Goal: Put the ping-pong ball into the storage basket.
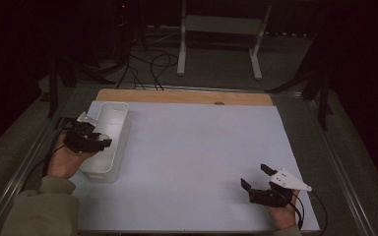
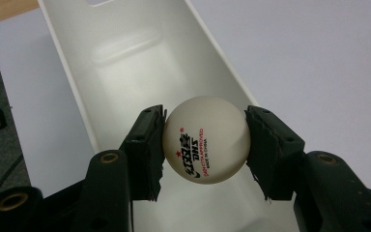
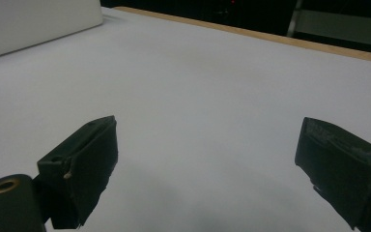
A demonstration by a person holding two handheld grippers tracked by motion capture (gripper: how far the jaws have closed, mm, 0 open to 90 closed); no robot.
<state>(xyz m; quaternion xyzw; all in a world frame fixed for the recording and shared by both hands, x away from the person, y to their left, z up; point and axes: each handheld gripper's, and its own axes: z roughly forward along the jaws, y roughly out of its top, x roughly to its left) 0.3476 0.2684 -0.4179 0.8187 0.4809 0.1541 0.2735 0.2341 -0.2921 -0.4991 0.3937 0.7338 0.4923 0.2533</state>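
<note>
Left tongs (image 2: pixel 205 140) pinch a ball (image 2: pixel 206 139) over the bin (image 2: pixel 125 58), not yet dropped; right tongs (image 3: pixel 207 169) gape empty above the bench (image 3: pixel 212 82).

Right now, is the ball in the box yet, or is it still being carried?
Not yet. The left gripper is shut on the ping-pong ball and holds it over the open white bin. What's likely left: let go so it drops in. The right gripper waits open over the white sheet.
</note>
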